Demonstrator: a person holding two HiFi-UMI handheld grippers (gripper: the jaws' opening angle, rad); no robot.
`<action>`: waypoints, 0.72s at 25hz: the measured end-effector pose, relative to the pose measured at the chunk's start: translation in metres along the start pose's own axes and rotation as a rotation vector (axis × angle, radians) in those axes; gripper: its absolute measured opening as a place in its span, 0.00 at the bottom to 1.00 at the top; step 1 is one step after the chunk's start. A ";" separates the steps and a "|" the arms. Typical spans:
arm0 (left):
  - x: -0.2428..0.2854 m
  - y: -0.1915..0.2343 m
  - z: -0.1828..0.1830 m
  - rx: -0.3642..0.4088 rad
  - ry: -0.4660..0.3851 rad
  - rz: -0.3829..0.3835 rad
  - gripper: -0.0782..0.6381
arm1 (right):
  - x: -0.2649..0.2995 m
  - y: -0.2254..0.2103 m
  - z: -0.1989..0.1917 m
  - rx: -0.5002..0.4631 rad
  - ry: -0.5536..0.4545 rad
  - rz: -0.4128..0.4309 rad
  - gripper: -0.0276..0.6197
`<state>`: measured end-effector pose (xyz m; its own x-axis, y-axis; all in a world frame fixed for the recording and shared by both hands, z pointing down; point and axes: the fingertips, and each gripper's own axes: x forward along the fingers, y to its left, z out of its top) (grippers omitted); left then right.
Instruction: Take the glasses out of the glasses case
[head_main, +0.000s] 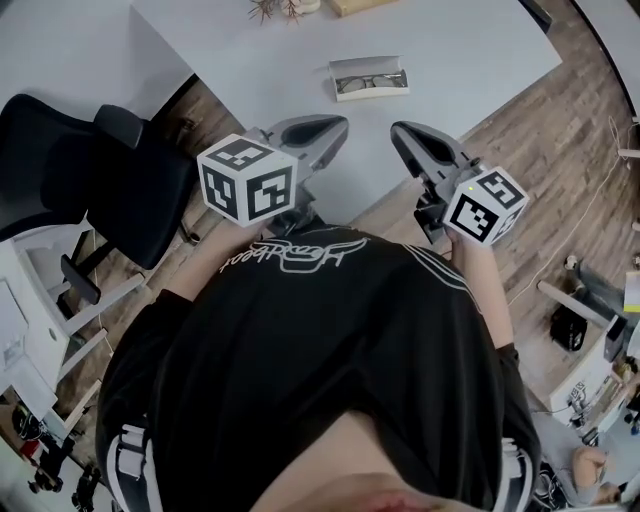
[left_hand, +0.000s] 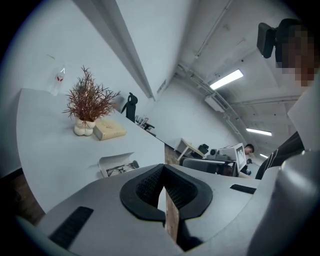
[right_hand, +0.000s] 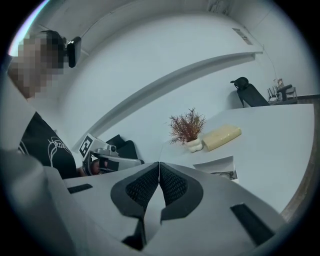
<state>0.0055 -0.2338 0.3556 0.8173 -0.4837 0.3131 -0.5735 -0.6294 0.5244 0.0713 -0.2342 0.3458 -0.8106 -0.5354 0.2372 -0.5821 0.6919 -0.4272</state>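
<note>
An open light-grey glasses case (head_main: 369, 79) lies on the white table (head_main: 470, 60), with dark-framed glasses (head_main: 371, 83) inside it. Both grippers hover at the table's near edge, short of the case and apart from it. My left gripper (head_main: 338, 124) is shut and empty; my right gripper (head_main: 399, 130) is shut and empty too. In the left gripper view the case (left_hand: 116, 163) lies beyond the closed jaws (left_hand: 163, 169), to their left. The right gripper view shows the case (right_hand: 218, 166) to the right of its closed jaws (right_hand: 159, 165).
A small dried red plant in a white pot (head_main: 276, 9) and a beige box (head_main: 357, 6) stand at the table's far side. A black office chair (head_main: 95, 170) is left of the table. Wooden floor and desk clutter (head_main: 585, 330) lie to the right.
</note>
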 end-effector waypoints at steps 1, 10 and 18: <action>0.001 0.006 0.001 -0.001 0.004 -0.002 0.12 | 0.006 -0.006 -0.001 -0.001 0.010 -0.004 0.06; 0.021 0.052 0.002 -0.019 0.055 -0.009 0.12 | 0.043 -0.036 -0.017 -0.050 0.088 -0.025 0.06; 0.030 0.083 -0.005 -0.059 0.088 -0.006 0.12 | 0.072 -0.067 -0.040 -0.148 0.225 -0.066 0.06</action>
<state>-0.0169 -0.2973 0.4124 0.8239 -0.4230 0.3772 -0.5665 -0.5936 0.5716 0.0489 -0.2996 0.4267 -0.7549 -0.4722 0.4552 -0.6238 0.7313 -0.2758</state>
